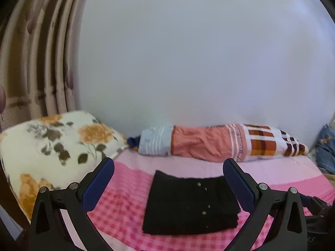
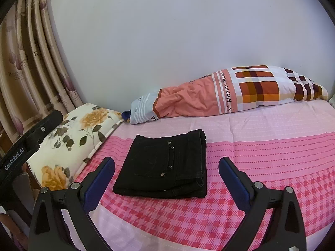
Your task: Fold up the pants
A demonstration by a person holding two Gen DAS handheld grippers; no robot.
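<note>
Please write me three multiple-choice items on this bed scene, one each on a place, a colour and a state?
1. Where do the pants lie?
A. on the pink bedsheet
B. on the floral pillow
C. on the floor

2. What colour are the pants?
A. blue
B. black
C. white

3. How is the right gripper?
A. shut on the pants
B. shut, holding nothing
C. open, holding nothing

Key: 1 A, the sheet shows all around them; 2 B, the fabric is dark with metal studs; 3 C, its fingers stand wide apart, clear of the folded cloth.
</note>
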